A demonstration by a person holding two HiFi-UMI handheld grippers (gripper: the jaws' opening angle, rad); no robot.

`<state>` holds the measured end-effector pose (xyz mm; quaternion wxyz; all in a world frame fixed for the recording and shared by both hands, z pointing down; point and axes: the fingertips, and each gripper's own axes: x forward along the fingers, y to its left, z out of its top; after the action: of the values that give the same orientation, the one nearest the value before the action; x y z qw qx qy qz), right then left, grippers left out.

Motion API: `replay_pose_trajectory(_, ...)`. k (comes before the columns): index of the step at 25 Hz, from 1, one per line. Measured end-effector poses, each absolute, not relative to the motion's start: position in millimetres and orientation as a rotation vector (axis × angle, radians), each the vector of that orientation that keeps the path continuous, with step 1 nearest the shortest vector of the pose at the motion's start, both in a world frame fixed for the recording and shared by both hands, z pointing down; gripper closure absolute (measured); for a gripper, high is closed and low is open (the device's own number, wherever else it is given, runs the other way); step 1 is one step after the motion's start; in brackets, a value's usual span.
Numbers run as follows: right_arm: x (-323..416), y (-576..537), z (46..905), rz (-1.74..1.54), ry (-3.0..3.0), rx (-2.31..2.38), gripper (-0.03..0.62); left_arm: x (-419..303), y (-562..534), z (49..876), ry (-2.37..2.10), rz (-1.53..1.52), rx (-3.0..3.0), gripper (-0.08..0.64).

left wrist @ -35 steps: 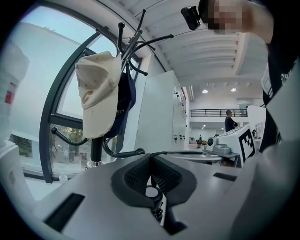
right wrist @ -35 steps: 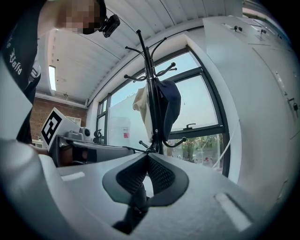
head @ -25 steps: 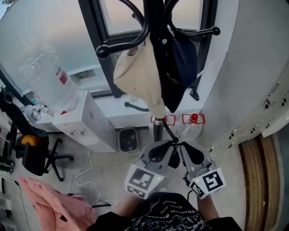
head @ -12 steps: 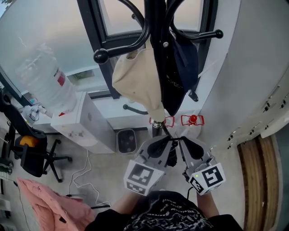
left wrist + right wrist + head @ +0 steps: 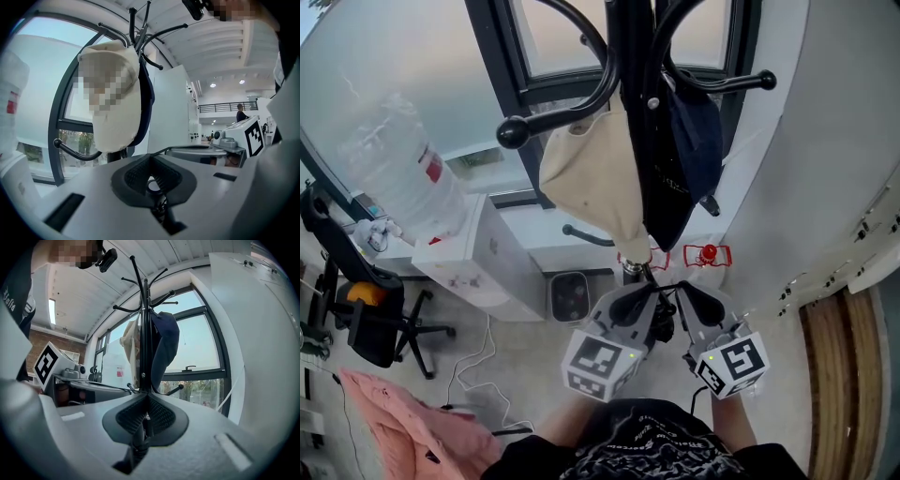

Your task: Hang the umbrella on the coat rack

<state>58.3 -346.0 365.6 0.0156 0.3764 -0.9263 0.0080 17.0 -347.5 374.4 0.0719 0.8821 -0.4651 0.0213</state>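
Evidently both pairs of fingers point(image 5: 136, 176) are pinched together on a thin dark strap loop point(image 5: 139, 430). The left gripper point(image 5: 645, 302) and right gripper point(image 5: 682, 300) sit side by side, close in front of the coat rack point(image 5: 633, 112) pole. The umbrella point(image 5: 662, 323), a dark folded bundle, hangs between and just below them. Likely faults: the cord is thin and could slip from either pinch, dropping the umbrella to the floor. The small loop could also catch on a knob instead of passing over it. Obstacles: a cream bag point(image 5: 586, 178) and a navy cloth item point(image 5: 689, 150) crowd the pole and could be snagged or knocked off on the way up. The left arm point(image 5: 514, 131) and right arm point(image 5: 766, 82) of the rack show bare knob ends. Surroundings on the floor: water dispenser point(image 5: 394, 169), small bin point(image 5: 569, 292), office chair point(image 5: 366, 319) and pink cloth point(image 5: 403, 422).
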Motion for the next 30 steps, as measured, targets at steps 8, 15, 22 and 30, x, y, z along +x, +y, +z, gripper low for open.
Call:
replay_pose_trajectory(8,50,-362,376,0.063,-2.887,1.136,0.584,8,-360,385,-1.403,0.074,2.619,0.551)
replay_pose_trajectory(15,44,-374,387,0.086,-2.876,1.115,0.584,2,-370,392,-1.411,0.087,2.585,0.551)
replay_pose_trajectory(22,40,-378,401,0.077,-2.835,1.091,0.584,-3,-373,404,-1.42,0.087,2.533,0.551)
replay_pose_trajectory(30,34,-379,415,0.1,-2.817,1.071,0.584,-8,-376,418,-1.417,0.084,2.484,0.551)
